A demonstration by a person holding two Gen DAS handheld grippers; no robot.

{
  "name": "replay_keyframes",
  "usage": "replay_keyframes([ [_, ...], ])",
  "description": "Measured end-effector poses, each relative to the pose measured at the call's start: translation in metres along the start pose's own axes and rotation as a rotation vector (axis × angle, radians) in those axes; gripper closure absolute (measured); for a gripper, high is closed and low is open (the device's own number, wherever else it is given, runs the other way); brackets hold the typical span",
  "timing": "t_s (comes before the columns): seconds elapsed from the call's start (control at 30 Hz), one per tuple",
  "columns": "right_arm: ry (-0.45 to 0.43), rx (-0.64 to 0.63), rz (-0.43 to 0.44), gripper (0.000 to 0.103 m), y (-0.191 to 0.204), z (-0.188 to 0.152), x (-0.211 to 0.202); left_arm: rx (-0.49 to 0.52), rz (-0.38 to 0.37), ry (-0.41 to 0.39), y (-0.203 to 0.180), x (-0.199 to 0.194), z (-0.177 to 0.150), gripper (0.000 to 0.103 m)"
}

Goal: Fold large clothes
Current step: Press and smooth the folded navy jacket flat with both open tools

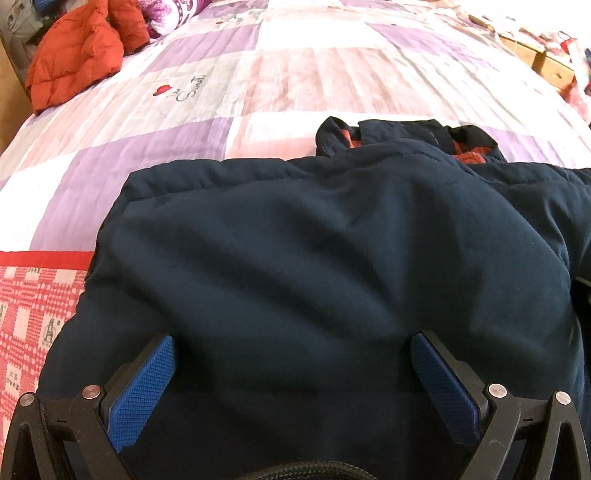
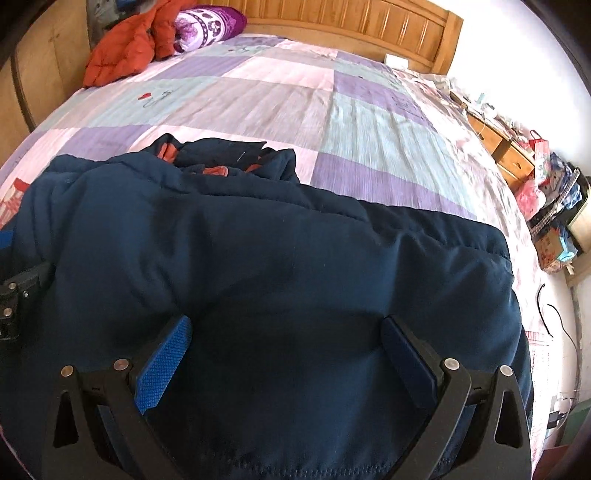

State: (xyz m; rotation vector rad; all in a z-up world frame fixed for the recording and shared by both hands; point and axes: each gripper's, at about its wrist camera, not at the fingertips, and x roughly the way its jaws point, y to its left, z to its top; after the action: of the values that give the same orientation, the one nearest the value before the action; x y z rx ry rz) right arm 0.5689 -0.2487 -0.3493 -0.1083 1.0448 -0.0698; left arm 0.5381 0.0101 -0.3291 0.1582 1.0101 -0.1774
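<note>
a navy padded jacket (image 2: 280, 258) lies spread on the bed's purple and pink patchwork quilt (image 2: 295, 103). both the left gripper (image 1: 291, 369) and the right gripper (image 2: 288, 354) hover over it, jaws wide apart, gripping nothing. an orange jacket (image 2: 122, 51) sits near the wooden headboard (image 2: 351, 22).

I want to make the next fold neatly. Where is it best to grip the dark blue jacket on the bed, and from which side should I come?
Probably grip the blue jacket at its stitched hem, the nearest edge, coming from the near side of the bed. The hem lies flat and straight there, while the collar at the far end is bunched. Both claws, left and right, are open above it.
</note>
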Motion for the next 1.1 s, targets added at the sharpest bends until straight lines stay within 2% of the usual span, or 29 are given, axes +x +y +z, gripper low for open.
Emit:
replay_keyframes([
  [0.2, 0.018, 0.031, 0.006, 0.000, -0.007, 0.015, 0.018, 0.007, 0.004, 0.000, -0.001, 0.015, 0.011, 0.000],
  [0.4, 0.066, 0.114, 0.025, 0.000, -0.025, 0.039, 0.038, -0.033, -0.007, 0.071, 0.005, 0.040, 0.034, 0.000],
  [0.47, 0.032, 0.120, 0.029, 0.000, -0.029, 0.038, 0.026, -0.051, -0.006, 0.068, 0.008, 0.034, 0.038, 0.000],
  [0.5, 0.014, 0.114, 0.027, 0.000, -0.028, 0.034, 0.018, -0.053, -0.006, 0.055, 0.007, 0.026, 0.037, 0.000],
  [0.6, -0.081, 0.066, 0.100, 0.001, -0.017, -0.002, -0.029, -0.032, -0.074, -0.033, -0.005, -0.016, 0.013, 0.000],
  [0.7, -0.126, 0.002, 0.084, 0.001, -0.003, -0.049, -0.063, 0.016, -0.101, -0.098, -0.028, -0.049, -0.025, 0.000],
  [0.77, -0.105, -0.016, 0.045, 0.000, 0.001, -0.075, -0.068, 0.062, -0.123, -0.094, -0.047, -0.053, -0.047, 0.000],
  [0.83, -0.041, 0.007, 0.050, 0.000, -0.005, -0.085, -0.051, 0.125, -0.098, -0.085, -0.066, -0.039, -0.059, 0.000],
  [0.97, -0.018, 0.042, 0.047, 0.000, -0.014, -0.055, -0.017, 0.048, -0.136, -0.077, -0.055, -0.019, -0.040, 0.000],
  [1.1, -0.011, 0.077, 0.014, 0.000, -0.021, -0.005, 0.016, 0.056, -0.120, -0.086, -0.057, -0.010, -0.029, 0.000],
])
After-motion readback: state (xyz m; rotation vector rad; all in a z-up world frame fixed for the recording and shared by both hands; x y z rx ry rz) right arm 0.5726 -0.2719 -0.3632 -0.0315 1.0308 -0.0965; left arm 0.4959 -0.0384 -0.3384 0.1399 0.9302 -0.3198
